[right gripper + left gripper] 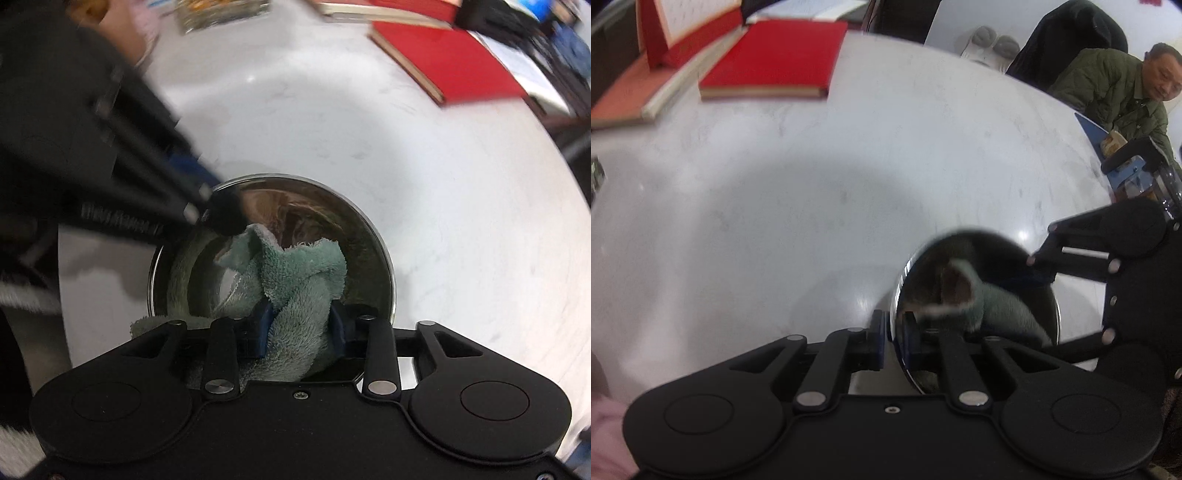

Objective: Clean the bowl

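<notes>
One round shiny steel bowl (280, 236) sits on the white marble table (461, 221), and the wiping step looks to be in hand. The right gripper (301, 325) is clamped on one pale green terry cloth (295, 280), which lies bunched inside the bowl. The left gripper (892, 336) pinches the bowl's rim between its blue pads, steadying it. Next, I judge, the cloth needs sweeping round the inner wall while the rim hold stays firm. Farther off lie two red hardback books (772, 59).
</notes>
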Demonstrator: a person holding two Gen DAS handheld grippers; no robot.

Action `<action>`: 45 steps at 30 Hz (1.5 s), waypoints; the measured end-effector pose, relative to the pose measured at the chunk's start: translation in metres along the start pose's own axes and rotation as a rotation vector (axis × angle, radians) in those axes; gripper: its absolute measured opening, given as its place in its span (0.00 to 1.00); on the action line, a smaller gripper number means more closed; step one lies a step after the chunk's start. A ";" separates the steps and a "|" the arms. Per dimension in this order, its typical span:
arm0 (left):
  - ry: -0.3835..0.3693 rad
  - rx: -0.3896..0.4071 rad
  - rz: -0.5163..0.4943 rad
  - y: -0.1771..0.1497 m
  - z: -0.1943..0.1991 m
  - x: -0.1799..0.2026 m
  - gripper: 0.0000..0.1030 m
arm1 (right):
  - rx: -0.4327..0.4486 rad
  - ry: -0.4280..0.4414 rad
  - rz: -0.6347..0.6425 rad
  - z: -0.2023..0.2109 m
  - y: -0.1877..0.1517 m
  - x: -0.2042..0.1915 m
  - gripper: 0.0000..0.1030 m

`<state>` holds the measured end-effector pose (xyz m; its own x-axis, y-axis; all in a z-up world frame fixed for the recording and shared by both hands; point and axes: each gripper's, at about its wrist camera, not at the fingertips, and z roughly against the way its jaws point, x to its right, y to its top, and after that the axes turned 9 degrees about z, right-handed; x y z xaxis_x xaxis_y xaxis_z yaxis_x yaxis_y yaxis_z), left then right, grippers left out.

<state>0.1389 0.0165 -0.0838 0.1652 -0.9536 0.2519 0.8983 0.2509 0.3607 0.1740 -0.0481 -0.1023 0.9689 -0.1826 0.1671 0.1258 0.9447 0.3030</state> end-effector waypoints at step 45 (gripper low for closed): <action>-0.007 -0.057 0.013 0.006 -0.014 -0.001 0.06 | -0.018 -0.149 0.659 -0.029 0.035 -0.031 0.40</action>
<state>0.1502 0.0164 -0.0940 0.1745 -0.9491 0.2623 0.9179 0.2532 0.3056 0.1546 -0.0012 -0.1245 0.8046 0.3989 0.4399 -0.4768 0.8756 0.0781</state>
